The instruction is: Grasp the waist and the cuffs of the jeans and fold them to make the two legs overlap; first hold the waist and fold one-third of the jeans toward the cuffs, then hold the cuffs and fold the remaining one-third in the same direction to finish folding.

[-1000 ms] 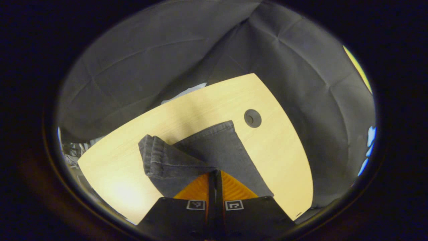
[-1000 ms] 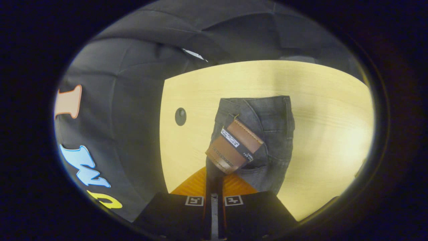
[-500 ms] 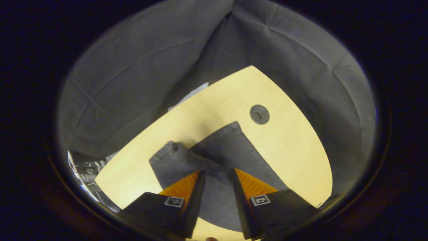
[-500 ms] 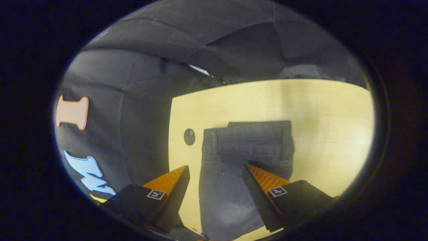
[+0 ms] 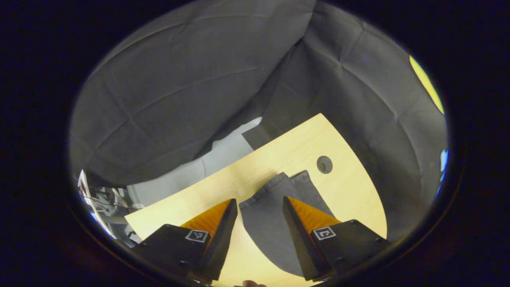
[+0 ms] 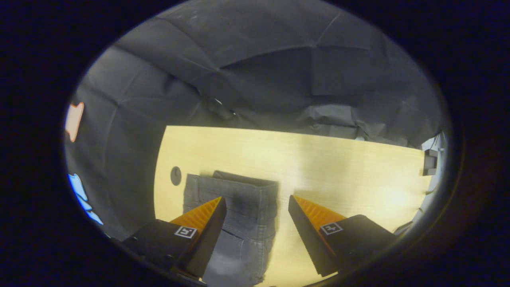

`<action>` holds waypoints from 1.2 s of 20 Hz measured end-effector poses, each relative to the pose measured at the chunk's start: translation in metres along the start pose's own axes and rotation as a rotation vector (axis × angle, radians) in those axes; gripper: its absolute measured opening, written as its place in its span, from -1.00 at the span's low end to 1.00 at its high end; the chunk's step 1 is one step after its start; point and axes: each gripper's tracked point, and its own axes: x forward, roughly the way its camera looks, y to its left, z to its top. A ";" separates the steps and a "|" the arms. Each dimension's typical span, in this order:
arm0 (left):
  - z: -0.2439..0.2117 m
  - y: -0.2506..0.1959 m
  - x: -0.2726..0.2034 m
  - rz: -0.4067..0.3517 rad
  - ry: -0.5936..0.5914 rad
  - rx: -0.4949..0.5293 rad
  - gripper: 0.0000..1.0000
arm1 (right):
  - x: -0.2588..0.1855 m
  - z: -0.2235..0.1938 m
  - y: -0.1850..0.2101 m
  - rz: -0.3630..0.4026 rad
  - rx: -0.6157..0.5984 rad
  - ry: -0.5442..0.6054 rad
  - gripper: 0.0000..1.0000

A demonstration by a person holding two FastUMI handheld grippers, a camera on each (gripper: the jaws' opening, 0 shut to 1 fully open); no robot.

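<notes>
Dark grey jeans (image 5: 266, 223) lie folded flat on the light wooden table (image 5: 350, 191), their hemmed ends pointing at the far edge. My left gripper (image 5: 259, 200) hovers open above them, and the cloth shows between its fingers untouched. In the right gripper view the jeans (image 6: 249, 223) lie as a stacked rectangle with seams and a pocket on top, near the left end of the table (image 6: 326, 167). Above their right part, my right gripper (image 6: 257, 198) is open and holds nothing.
A round cable hole (image 5: 324, 164) sits in the tabletop just beyond the jeans; it also appears as the cable hole (image 6: 175, 175) left of them. Black cloth walls surround the table. A small dark box (image 6: 429, 161) sits at the table's far right end.
Both grippers were shut on the jeans a second ago. They have opened, let go of the cloth, and drawn up and back. The jeans now lie flat.
</notes>
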 end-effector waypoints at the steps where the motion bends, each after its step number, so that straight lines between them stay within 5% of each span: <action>1: 0.001 0.009 -0.008 -0.009 -0.003 -0.009 0.59 | 0.004 -0.005 -0.003 0.002 -0.015 0.020 0.91; 3: 0.000 0.025 -0.024 -0.014 -0.014 -0.023 0.60 | -0.001 0.000 -0.010 -0.026 -0.028 -0.004 0.88; 6: -0.009 0.046 -0.041 -0.024 -0.018 -0.040 0.60 | 0.006 -0.012 -0.011 -0.019 -0.017 0.056 0.51; 8: -0.018 0.060 -0.042 -0.023 -0.011 -0.049 0.60 | 0.007 -0.011 -0.011 0.027 0.010 0.057 -0.07; 12: -0.042 0.071 -0.038 -0.037 0.027 -0.067 0.56 | -0.017 -0.008 0.007 0.124 -0.022 0.006 -0.55; 18: -0.059 0.060 -0.024 -0.078 0.065 -0.076 0.52 | -0.094 -0.038 0.087 0.402 -0.135 -0.057 -0.60; 24: -0.072 0.041 -0.011 -0.118 0.101 -0.052 0.51 | -0.152 -0.164 0.167 0.628 -0.368 0.008 -0.61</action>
